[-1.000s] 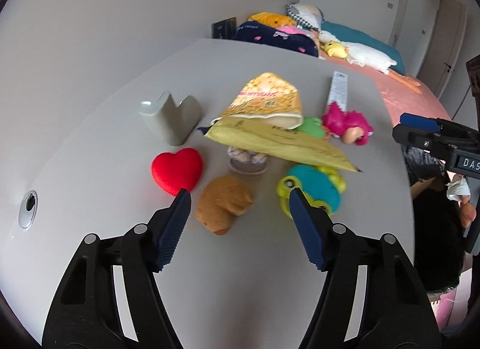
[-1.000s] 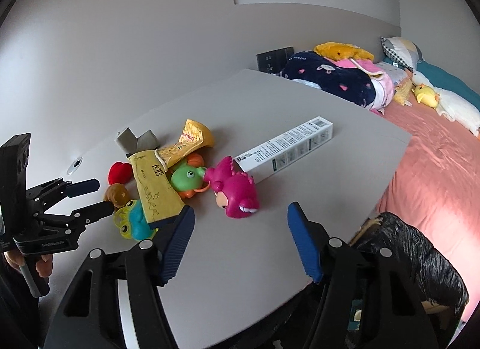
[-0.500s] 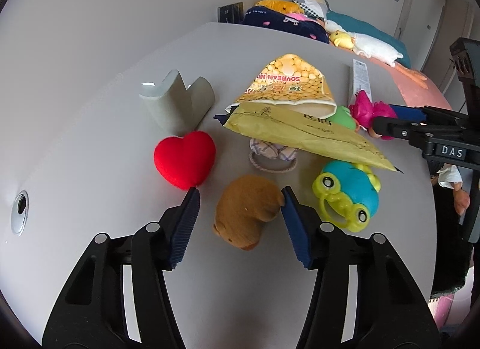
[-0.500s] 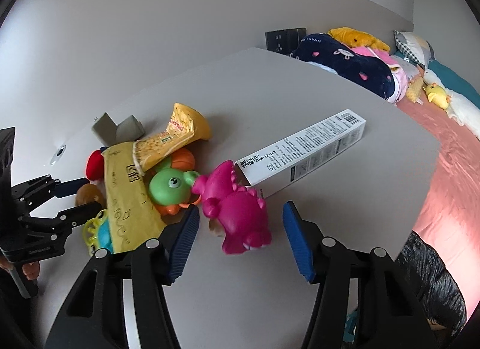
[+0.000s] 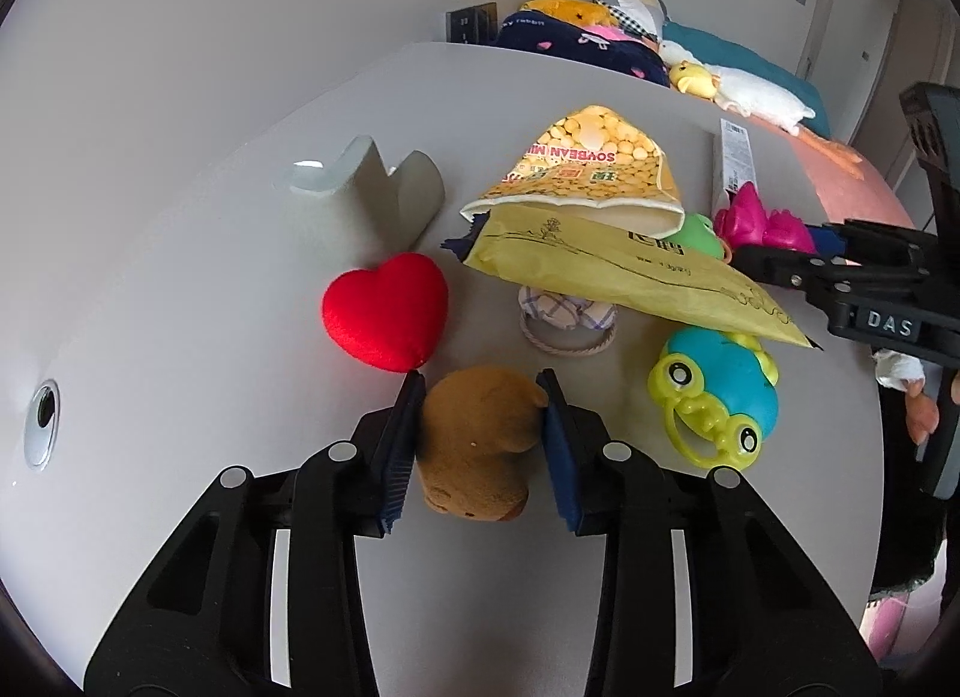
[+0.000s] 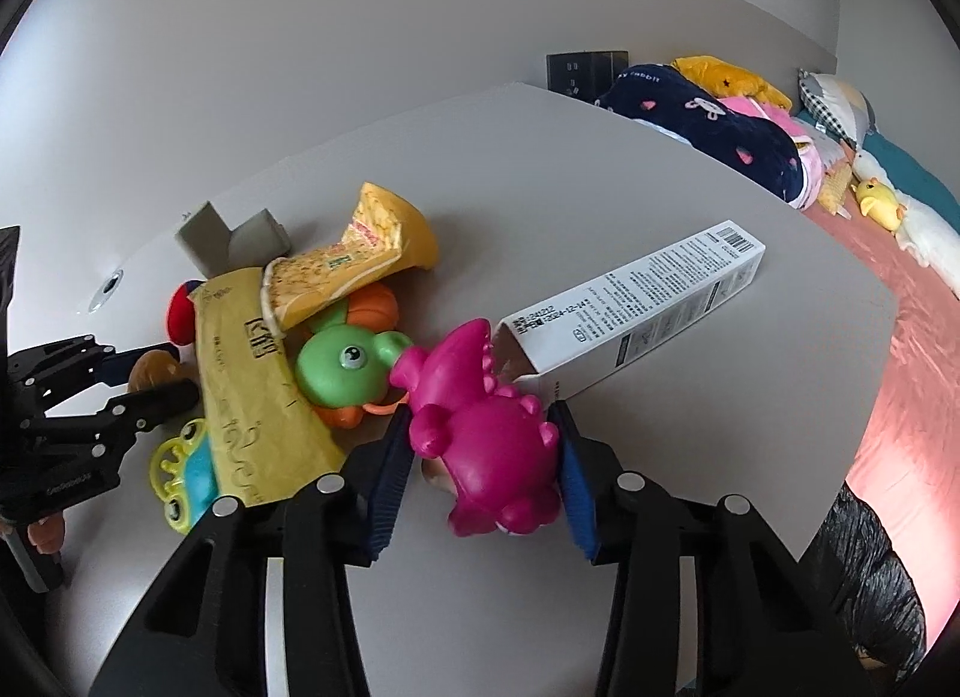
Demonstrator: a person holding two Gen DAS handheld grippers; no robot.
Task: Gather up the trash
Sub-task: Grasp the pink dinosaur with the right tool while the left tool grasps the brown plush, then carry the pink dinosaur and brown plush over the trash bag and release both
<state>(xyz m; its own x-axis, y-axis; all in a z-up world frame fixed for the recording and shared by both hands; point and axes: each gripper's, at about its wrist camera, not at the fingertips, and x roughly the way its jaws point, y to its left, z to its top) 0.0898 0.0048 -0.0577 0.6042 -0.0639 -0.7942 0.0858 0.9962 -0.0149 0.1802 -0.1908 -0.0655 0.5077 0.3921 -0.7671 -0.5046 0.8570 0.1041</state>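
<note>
Grey table [image 6: 690,187] is smooth, matte, w/ a rounded edge; a crinkly black bag [image 6: 864,589] sits just past that edge on the right, prob. the trash bag. The trash itself is mid-table in one heap: long white carton [image 6: 636,301], rigid, one end flap open; flat yellow paper envelope [image 5: 624,277] lying across the toys; glossy soybean snack bag [image 5: 588,169], torn open and puffed; folded grey card piece [image 5: 384,187] near the red plush heart [image 5: 387,319]. Neither gripper is on trash. Right gripper [image 6: 480,451] is clamped on the pink dino toy [image 6: 486,433], hard glossy plastic w/ bumps, both pads touching its flanks. Left gripper [image 5: 480,427] pinches the brown plush toy [image 5: 480,445], soft and fuzzy, pads pressing its sides. Main risk, as I judge it: toys end up in the bag instead of wrappers, since both grips are on non-trash. Also the dino's nose touches the carton's open end, so lifting it could drag or spin the carton toward the edge. The envelope rests on the blue-green frog toy [image 5: 720,397] and a checked cloth ball [image 5: 564,313]; shifting things nearby may slide it off. Slick dino could squirt out of the pads; plush compresses, so hold may be looser than it looks.
</note>
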